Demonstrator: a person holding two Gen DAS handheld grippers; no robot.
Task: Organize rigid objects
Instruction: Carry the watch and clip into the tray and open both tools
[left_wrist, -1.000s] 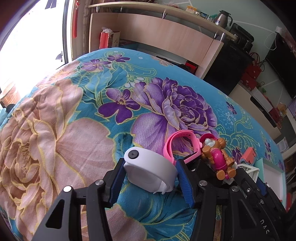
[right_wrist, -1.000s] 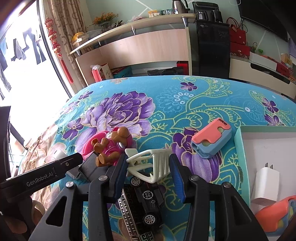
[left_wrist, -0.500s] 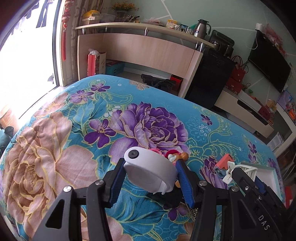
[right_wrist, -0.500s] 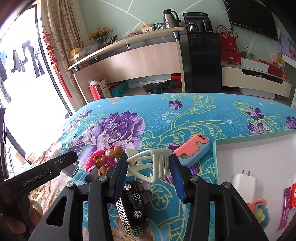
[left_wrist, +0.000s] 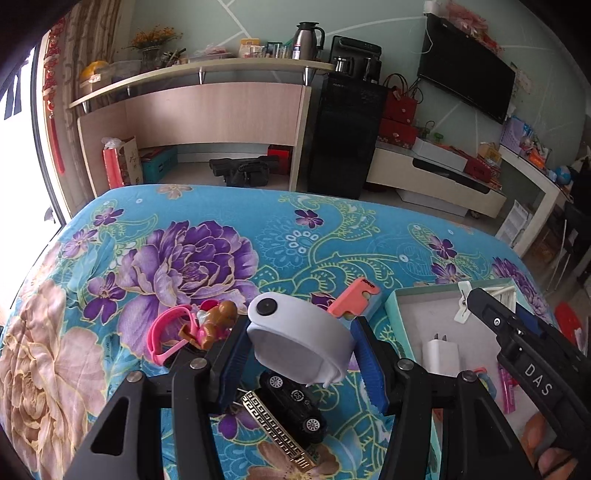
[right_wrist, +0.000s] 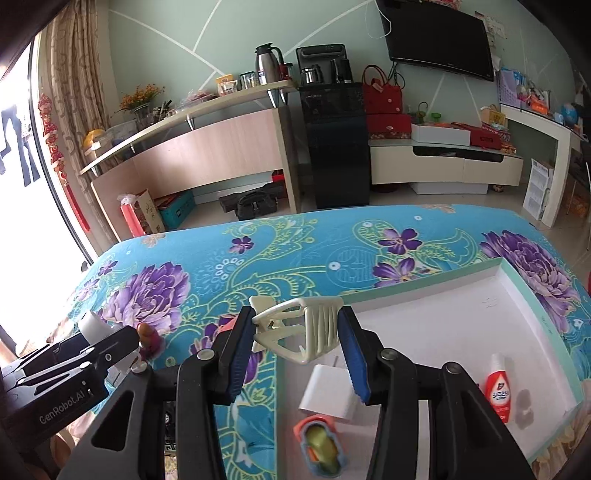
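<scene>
Left wrist view: floral bedspread (left_wrist: 295, 243) carries a white-lined box (left_wrist: 400, 301). Left gripper (left_wrist: 301, 352) is clamped on a white wristband device (left_wrist: 299, 339), held above a black toy car (left_wrist: 295, 408). Right gripper (right_wrist: 295, 339) grips a cream hair claw clip (right_wrist: 306, 328) over the box's near-left corner, above a white charger plug (right_wrist: 327, 393).

Right gripper (right_wrist: 295, 332) fingers (right_wrist: 236, 356) clamp a cream hair clip (right_wrist: 299, 326) above the white tray's (right_wrist: 517, 291) near edge; a white charger (right_wrist: 327, 391) lies just below the fingers.
</scene>
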